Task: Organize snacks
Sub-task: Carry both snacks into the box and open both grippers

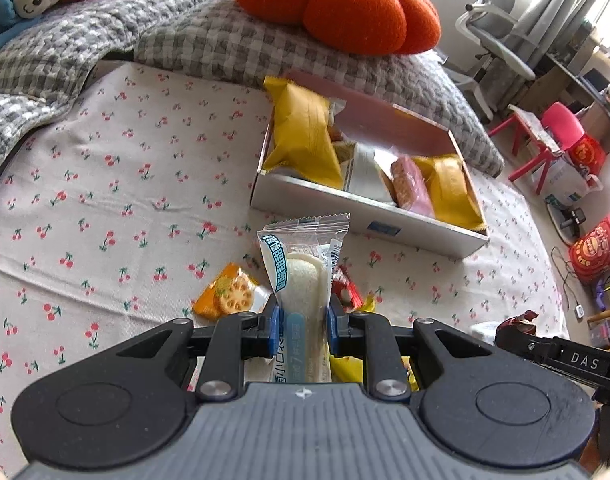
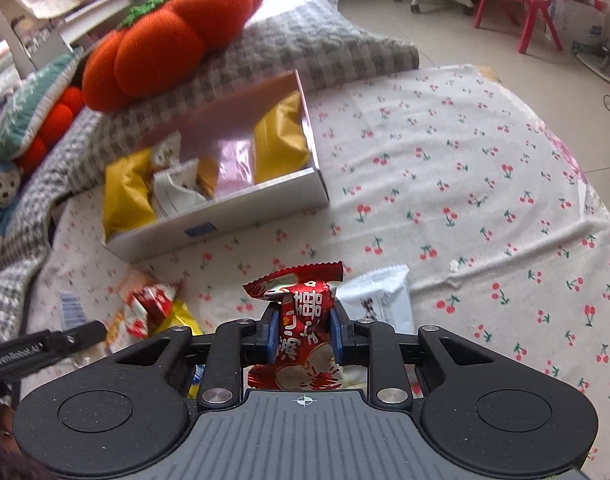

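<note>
My left gripper [image 1: 303,316] is shut on a clear-wrapped white bread snack [image 1: 305,276] and holds it above the cherry-print sheet, short of the white snack box [image 1: 361,216]. The box [image 2: 225,220] holds yellow packets [image 1: 301,136], a pink packet and others. My right gripper [image 2: 303,330] is shut on a red snack packet [image 2: 303,320], also short of the box. Loose on the sheet lie an orange cracker packet [image 1: 229,292], a white packet [image 2: 379,294] and small red and yellow packets [image 2: 151,304].
An orange pumpkin plush [image 1: 337,4] rests on a grey checked blanket [image 1: 209,36] behind the box. A blue monkey plush [image 1: 21,0] lies at the far left. Past the bed edge stand a red chair [image 2: 521,4], an office chair [image 1: 501,36] and bags.
</note>
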A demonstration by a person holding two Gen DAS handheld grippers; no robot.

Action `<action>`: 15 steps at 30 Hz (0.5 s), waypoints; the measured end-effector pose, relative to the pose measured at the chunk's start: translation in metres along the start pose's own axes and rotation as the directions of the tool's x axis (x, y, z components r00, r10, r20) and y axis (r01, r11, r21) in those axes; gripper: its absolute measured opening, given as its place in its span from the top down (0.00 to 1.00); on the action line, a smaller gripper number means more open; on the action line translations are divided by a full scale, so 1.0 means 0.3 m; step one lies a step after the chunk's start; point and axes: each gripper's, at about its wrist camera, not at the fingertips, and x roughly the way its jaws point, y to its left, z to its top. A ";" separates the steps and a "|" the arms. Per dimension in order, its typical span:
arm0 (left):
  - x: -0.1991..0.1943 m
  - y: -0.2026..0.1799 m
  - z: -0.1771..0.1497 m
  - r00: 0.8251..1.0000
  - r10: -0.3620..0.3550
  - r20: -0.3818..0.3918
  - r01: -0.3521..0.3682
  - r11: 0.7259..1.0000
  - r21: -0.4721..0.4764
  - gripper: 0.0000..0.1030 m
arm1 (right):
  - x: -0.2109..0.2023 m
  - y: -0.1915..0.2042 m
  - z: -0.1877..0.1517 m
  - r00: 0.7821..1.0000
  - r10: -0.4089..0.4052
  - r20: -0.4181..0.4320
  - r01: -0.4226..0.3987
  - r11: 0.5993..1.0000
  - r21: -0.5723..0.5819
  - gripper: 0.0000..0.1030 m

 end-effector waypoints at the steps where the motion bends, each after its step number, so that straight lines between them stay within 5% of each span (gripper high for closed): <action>1: -0.003 -0.001 0.009 1.000 -0.007 0.015 0.007 1.000 -0.007 0.81 | -0.003 0.002 0.007 1.000 0.011 0.010 -0.011 1.000 0.006 0.77; 9: -0.007 -0.016 0.095 0.988 -0.082 0.127 0.087 0.995 -0.037 0.81 | 0.005 0.023 0.077 0.995 0.072 0.072 -0.074 0.997 0.024 0.77; 15: 0.009 -0.018 0.182 0.965 -0.155 0.213 0.182 0.977 -0.110 0.81 | 0.061 0.029 0.141 0.983 0.145 0.114 -0.152 0.987 0.056 0.77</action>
